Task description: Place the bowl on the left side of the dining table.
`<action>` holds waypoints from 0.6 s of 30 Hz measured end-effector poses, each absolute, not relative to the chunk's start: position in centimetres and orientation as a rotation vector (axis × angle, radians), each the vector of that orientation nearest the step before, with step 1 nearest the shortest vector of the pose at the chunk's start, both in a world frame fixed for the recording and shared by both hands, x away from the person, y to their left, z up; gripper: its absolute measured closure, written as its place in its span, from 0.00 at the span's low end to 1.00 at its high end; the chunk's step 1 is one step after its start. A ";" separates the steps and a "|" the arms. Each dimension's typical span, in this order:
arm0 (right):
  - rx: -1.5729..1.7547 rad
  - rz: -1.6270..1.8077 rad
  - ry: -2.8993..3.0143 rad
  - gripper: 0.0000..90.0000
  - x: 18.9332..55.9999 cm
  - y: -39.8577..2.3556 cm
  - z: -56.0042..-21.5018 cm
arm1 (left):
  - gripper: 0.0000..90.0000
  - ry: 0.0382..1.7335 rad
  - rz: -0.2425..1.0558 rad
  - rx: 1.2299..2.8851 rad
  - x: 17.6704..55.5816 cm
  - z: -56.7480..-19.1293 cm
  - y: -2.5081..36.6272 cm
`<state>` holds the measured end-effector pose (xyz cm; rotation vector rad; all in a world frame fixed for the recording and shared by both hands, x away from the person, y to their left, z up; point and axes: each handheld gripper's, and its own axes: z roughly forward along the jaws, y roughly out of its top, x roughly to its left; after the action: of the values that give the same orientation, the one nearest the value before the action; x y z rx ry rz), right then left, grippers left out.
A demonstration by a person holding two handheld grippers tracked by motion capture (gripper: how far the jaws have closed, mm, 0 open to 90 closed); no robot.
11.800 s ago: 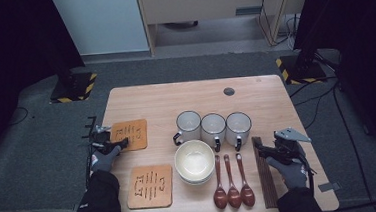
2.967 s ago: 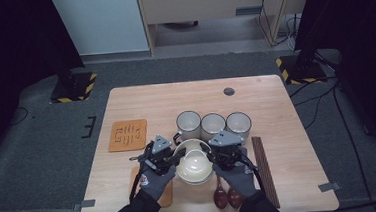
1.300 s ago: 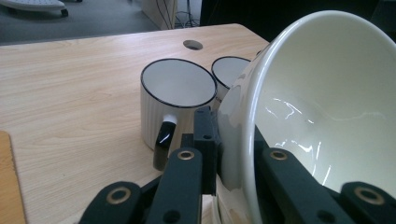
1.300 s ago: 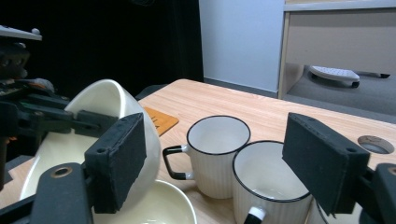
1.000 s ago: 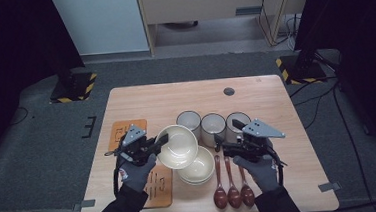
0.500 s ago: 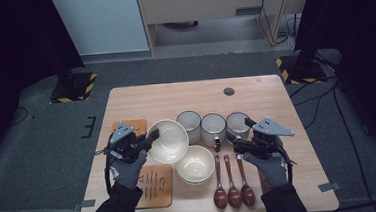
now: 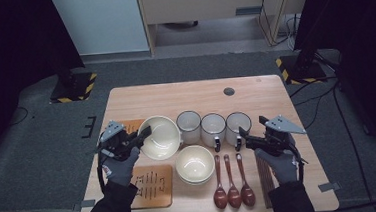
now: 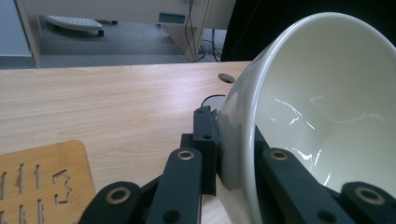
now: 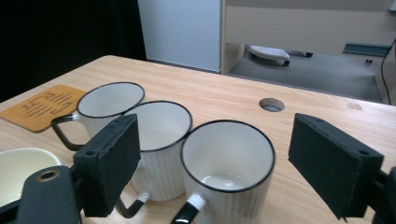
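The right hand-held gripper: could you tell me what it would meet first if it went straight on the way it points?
Probably the nearest white mug: it stands right ahead of the open right hand-held gripper, centred between the jaws.

Dim surroundings; table evenly lit; glare streaks inside bowl (image 8: 327, 107).

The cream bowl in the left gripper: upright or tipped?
Tipped. The cream bowl is held by its rim in the left gripper, and in the left gripper view its opening faces sideways.
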<state>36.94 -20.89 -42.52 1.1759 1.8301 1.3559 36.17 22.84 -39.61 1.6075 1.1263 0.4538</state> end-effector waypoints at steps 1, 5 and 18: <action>1.179 1.352 1.830 0.18 37.0 -21.0 -42.6 | 0.90 1.128 0.455 1.608 36.2 -39.6 23.0; 1.206 1.329 1.828 0.18 37.3 -21.7 -43.1 | 0.90 1.136 0.462 1.596 36.3 -39.5 23.4; 1.279 1.249 1.815 0.18 38.0 -24.1 -44.4 | 0.90 1.172 0.483 1.555 36.5 -39.2 25.1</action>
<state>37.99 -24.06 -44.45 1.2794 1.8152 1.2494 36.52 25.09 -39.23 1.5549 1.1723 0.4832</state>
